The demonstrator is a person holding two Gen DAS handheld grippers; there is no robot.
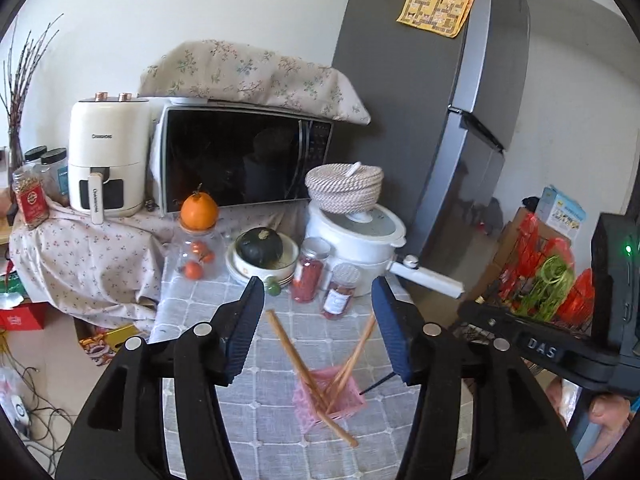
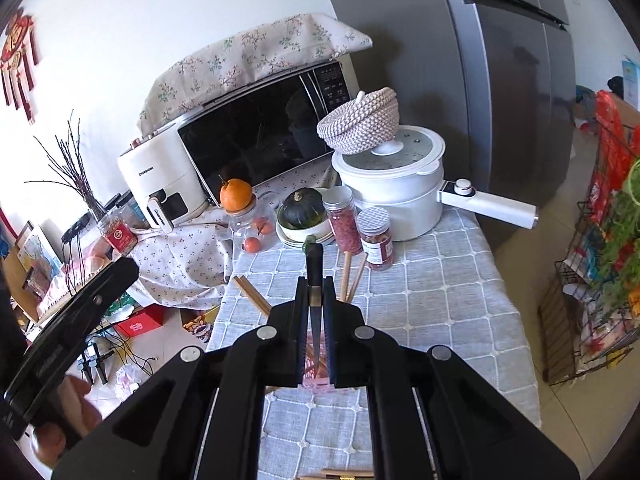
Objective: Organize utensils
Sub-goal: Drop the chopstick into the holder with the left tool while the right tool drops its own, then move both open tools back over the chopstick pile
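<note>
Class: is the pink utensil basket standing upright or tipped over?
Tipped over: the pink basket lies on its side on the tablecloth, chopsticks splaying out.

"DAS" on the right hand-held gripper (image 1: 541,347); "Changhong" on the white air fryer (image 1: 107,160) and its handle.

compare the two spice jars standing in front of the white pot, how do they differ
The taller jar rises higher than the shorter jar and stands just left of it in the right wrist view. The taller jar has clear sides filled top to bottom with red contents; the shorter jar carries a white label across its front. Both are upright, clear, round, silver-lidded and hold red contents, on the grey checked tablecloth before the white pot.
</note>
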